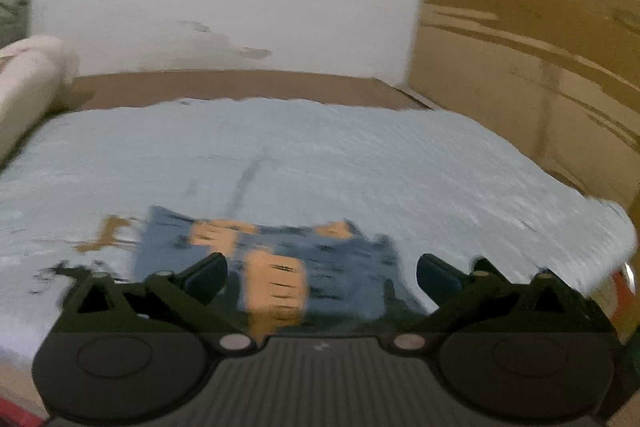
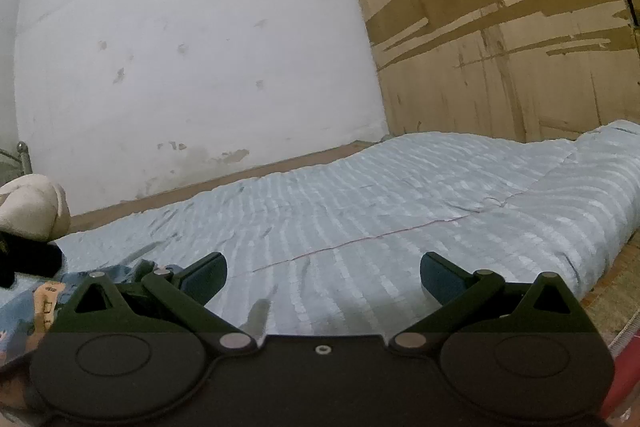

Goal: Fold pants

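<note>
Our left gripper (image 1: 322, 273) has its jaws spread wide, pads clear of cloth; the blue patterned pants (image 1: 304, 267) lie flat between and just beyond the fingers, on the near part of the light blue quilt (image 1: 320, 155). Our right gripper (image 2: 323, 273) is also wide apart with nothing between the fingers, over bare quilt; pants sit at its near left. Far left: a cream pillow (image 2: 32, 207). White wall (image 2: 200, 47) behind, cardboard panels (image 2: 500, 27) right.
</note>
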The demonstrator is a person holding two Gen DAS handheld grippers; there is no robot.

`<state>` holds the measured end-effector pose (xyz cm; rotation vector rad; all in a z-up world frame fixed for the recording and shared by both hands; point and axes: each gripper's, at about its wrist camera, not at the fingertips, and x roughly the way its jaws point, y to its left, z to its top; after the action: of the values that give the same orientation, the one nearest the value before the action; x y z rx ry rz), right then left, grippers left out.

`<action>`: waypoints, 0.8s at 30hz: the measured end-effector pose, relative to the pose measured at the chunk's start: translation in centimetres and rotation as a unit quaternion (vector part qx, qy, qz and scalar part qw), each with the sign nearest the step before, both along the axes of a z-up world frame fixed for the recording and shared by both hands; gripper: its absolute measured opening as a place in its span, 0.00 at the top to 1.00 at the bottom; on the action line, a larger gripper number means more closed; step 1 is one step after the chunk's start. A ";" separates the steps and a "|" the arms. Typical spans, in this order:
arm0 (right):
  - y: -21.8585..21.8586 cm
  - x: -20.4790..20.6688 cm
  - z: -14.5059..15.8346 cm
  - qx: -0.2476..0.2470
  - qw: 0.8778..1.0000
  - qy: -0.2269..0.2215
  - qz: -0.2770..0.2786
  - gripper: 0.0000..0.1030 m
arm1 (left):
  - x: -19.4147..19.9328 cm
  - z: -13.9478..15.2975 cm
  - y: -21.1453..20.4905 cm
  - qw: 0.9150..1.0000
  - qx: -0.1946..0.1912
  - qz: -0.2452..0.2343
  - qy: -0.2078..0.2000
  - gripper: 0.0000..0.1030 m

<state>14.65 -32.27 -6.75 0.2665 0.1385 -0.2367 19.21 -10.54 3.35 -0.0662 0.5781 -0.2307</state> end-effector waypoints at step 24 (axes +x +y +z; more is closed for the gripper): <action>11.0 2.6 3.7 -0.134 0.976 0.124 0.121 0.01 | -2.0 -6.5 10.4 0.987 -0.013 0.122 0.108 0.01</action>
<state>17.29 -21.29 -3.02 -0.0504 0.3804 -0.0433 17.17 -0.15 -3.12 -0.1871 0.7758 0.0090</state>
